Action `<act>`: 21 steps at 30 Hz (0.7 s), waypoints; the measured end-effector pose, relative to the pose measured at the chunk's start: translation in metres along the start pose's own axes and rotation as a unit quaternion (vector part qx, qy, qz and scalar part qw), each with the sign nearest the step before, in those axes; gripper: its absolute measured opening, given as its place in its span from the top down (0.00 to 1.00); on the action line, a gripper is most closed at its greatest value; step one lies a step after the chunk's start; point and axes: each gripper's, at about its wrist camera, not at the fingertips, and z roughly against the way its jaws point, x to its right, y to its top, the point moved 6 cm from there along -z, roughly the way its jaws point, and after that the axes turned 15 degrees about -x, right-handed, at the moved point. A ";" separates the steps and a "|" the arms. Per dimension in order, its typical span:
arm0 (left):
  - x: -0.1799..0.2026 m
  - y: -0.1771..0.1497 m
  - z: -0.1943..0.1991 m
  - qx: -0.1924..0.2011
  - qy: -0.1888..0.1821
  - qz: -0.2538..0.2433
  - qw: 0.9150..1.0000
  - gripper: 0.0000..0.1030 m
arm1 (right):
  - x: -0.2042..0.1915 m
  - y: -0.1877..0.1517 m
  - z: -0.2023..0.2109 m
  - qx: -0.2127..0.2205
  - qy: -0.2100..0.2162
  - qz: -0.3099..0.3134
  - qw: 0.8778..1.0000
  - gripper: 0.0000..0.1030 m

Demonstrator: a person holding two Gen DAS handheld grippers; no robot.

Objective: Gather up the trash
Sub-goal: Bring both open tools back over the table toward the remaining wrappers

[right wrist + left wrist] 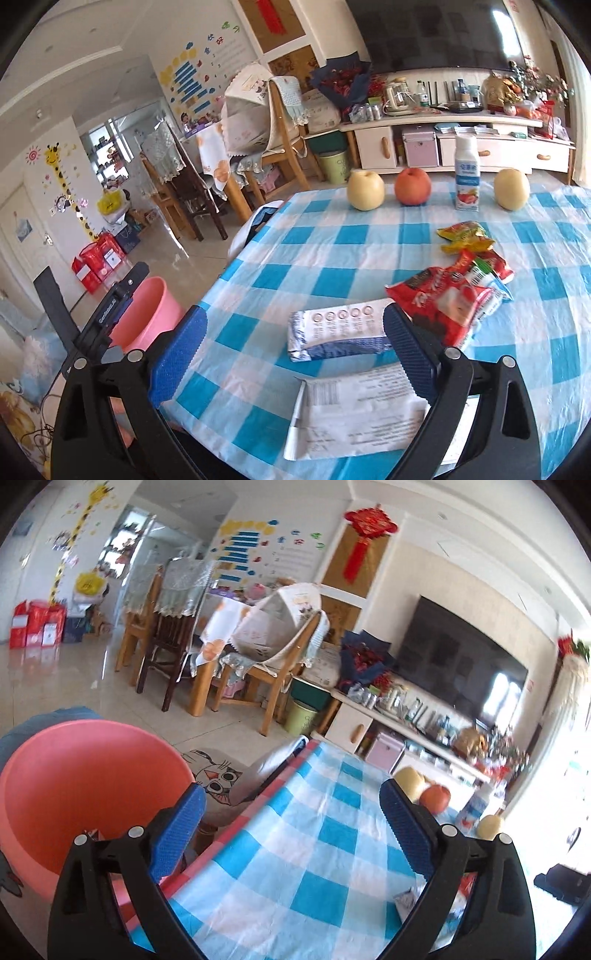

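Trash lies on the blue-checked tablecloth (pixel 332 251): a blue-and-white wrapper (pixel 338 332), a white printed wrapper (pixel 354 417), a red snack bag (pixel 443 299) and a yellow wrapper (pixel 465 236). A pink bin (pixel 81 794) stands on the floor left of the table; it also shows in the right wrist view (pixel 147 314). My right gripper (pixel 295 332) is open and empty, above the blue-and-white wrapper. My left gripper (pixel 291 805) is open and empty over the table's left edge, beside the bin. The left gripper's body (pixel 107 317) shows in the right wrist view.
Two yellow pears (pixel 365 190) (pixel 511 188), a red apple (pixel 412 186) and a milk bottle (pixel 467 173) stand along the table's far edge. Beyond are wooden chairs (pixel 284 122), a green bin (pixel 336 166) and a TV cabinet (pixel 461 144).
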 end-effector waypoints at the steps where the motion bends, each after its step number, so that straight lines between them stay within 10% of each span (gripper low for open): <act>1: 0.002 -0.004 0.001 -0.005 0.001 0.000 1.000 0.07 | 0.008 -0.003 0.002 -0.001 0.001 -0.005 1.000 0.07; 10: 0.042 -0.020 -0.006 -0.061 0.023 -0.056 0.996 0.07 | 0.073 -0.004 0.012 0.006 -0.010 -0.031 0.999 0.07; 21: 0.141 -0.051 -0.008 -0.111 -0.036 -0.172 0.978 0.07 | 0.169 0.011 0.030 0.019 -0.039 -0.090 0.995 0.07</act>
